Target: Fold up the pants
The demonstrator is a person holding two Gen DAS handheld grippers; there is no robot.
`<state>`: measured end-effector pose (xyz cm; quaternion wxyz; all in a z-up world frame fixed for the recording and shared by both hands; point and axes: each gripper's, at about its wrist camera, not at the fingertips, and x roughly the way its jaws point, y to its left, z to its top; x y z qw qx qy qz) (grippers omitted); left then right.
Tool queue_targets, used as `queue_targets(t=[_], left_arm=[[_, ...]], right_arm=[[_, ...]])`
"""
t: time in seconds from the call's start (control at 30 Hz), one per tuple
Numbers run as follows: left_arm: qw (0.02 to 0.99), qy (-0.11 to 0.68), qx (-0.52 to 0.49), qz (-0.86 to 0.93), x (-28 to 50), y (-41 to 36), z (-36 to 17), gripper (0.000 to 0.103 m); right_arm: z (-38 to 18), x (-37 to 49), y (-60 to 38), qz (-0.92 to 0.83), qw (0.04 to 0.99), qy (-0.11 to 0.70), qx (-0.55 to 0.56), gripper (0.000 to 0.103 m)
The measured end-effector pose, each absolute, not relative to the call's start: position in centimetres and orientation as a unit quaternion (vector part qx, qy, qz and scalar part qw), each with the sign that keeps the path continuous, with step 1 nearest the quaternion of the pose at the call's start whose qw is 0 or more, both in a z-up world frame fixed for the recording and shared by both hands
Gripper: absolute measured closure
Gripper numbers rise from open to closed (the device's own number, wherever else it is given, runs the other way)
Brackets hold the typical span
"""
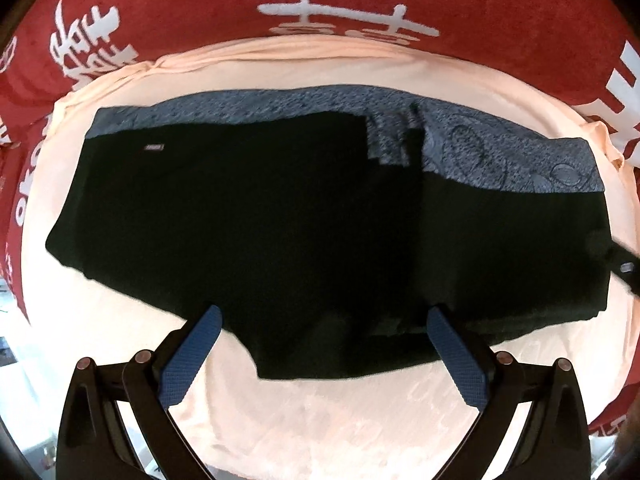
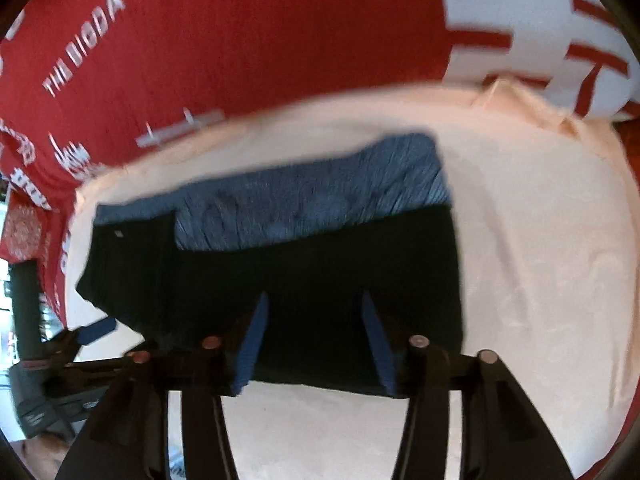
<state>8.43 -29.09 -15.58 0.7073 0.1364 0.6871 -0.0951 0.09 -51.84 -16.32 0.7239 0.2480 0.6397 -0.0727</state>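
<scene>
Black pants (image 1: 280, 220) with a grey patterned waistband (image 1: 500, 152) lie folded flat on a peach cloth (image 1: 320, 420). My left gripper (image 1: 324, 312) is open, its blue pads (image 1: 200, 348) spread wide over the near edge of the pants, nothing between them. In the blurred right wrist view, my right gripper (image 2: 313, 300) is open too, above the near edge of the pants (image 2: 300, 264), below the waistband (image 2: 312, 200). Part of the right gripper (image 1: 616, 258) shows at the pants' right end. The left gripper (image 2: 96, 330) sits by the pants' left end.
The peach cloth (image 2: 540, 260) lies on a red cover (image 1: 200, 0) with white lettering that surrounds it on the far side and both flanks (image 2: 240, 40). Bare peach cloth extends right of the pants and toward me.
</scene>
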Motion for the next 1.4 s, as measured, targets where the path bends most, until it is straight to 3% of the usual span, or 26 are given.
queue_targets(t=[1.13,1.2,1.4], left_arm=[[0.706,0.692,0.134,-0.069,6.9,-26.5,-14.8,0.0],[0.705,0.693,0.132,-0.073,7.0,-26.1,-15.0,0.0],[0.703,0.693,0.129,-0.092,7.2,-24.3,-15.5,0.0]], right_arm=[[-15.4,-4.5,-47.6,-0.058,0.702,0.666,0.246,0.039],[-15.3,-4.6,-47.2,-0.064,0.702,0.667,0.243,0.028],[-15.2,-4.6,-45.1,-0.083,0.704,0.666,0.233,0.027]])
